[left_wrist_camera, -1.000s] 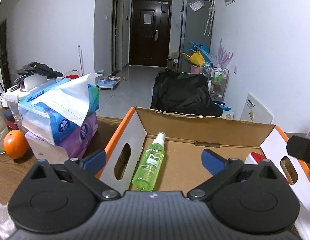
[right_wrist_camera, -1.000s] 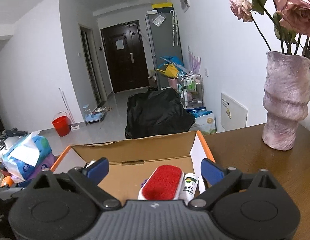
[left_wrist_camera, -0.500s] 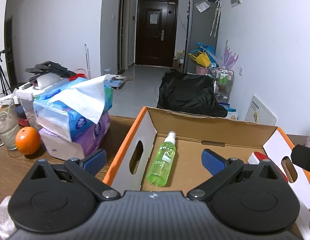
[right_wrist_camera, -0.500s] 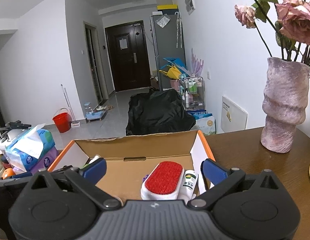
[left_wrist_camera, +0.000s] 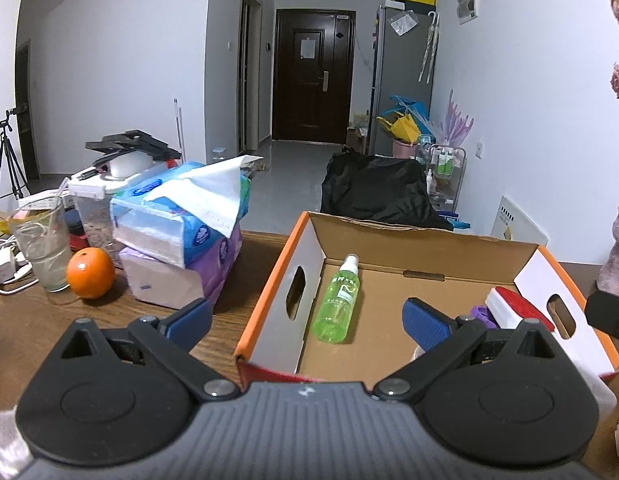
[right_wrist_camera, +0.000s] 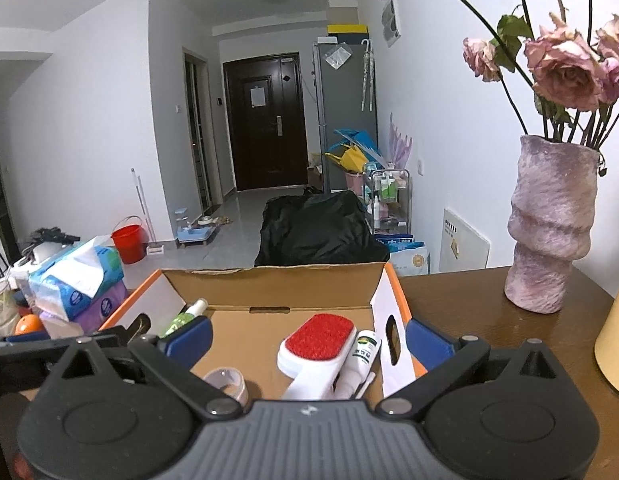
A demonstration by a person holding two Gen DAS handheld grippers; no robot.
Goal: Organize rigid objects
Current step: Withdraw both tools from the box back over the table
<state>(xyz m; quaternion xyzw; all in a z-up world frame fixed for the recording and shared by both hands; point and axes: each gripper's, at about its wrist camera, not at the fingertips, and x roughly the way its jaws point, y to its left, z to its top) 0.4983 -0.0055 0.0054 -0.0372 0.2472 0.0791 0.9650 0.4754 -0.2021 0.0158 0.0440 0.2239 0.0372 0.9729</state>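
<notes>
Cardboard box [left_wrist_camera: 421, 236]: open-topped, orange-edged with white side flaps and cut-out handles, standing on the brown wooden counter [left_wrist_camera: 253, 248]. All places below are given relative to this box.

Inside the box:
- Green spray bottle [left_wrist_camera: 336, 303], lying flat on the floor of the box by its left wall, white nozzle toward the far wall.
- Lint brush [right_wrist_camera: 317, 346], white body with red pad facing up, lying near the right wall.
- White tube with green label [right_wrist_camera: 363, 354], touching the brush on its right, between brush and right wall.
- Purple item [left_wrist_camera: 482, 314], small, just left of the brush; its kind cannot be told.
- Roll of clear tape [right_wrist_camera: 226, 381], at the near edge of the box floor.

Outside the box, left:
- Tissue packs [left_wrist_camera: 181, 236], blue on purple, stacked, one sheet pulled up.
- Orange [left_wrist_camera: 90, 273], beside the tissue packs.
- Drinking glass [left_wrist_camera: 41, 248], left of the orange.

Outside the box, right:
- Pink-mauve vase [right_wrist_camera: 549, 228] with dried roses, upright on the counter, well apart from the box.

Left gripper [left_wrist_camera: 307, 322]: at the near left corner of the box, jaws spread wide, nothing between them; one blue finger outside the left wall, the other over the interior.

Right gripper [right_wrist_camera: 307, 338]: at the near side of the box, jaws spread wide and empty, straddling the right wall.
</notes>
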